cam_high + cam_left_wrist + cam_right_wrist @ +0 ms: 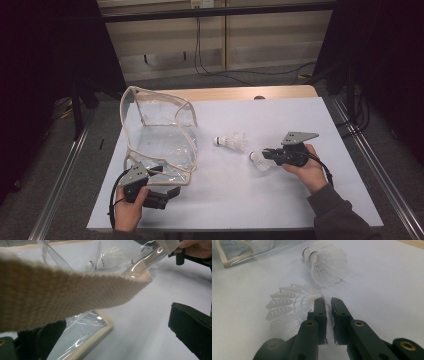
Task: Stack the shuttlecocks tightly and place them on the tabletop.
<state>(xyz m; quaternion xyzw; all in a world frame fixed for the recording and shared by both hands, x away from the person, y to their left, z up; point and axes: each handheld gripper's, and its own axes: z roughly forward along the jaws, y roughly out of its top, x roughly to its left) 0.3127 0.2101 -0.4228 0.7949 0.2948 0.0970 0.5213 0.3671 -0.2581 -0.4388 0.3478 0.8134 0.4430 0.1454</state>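
The right tool (326,302) pinches the feather skirt of a white plastic shuttlecock (289,306), its narrow gap barely parted; a second white shuttlecock (325,263) lies just beyond the tool.

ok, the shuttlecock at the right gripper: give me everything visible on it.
The nearer shuttlecock is white, with a ribbed, slotted plastic-looking skirt and a rounded white cork end. It lies on its side on the pale table sheet. The right gripper has its jaws nearly closed on the skirt's edge; whether the pads press it is unclear. It lies apart from the second shuttlecock.
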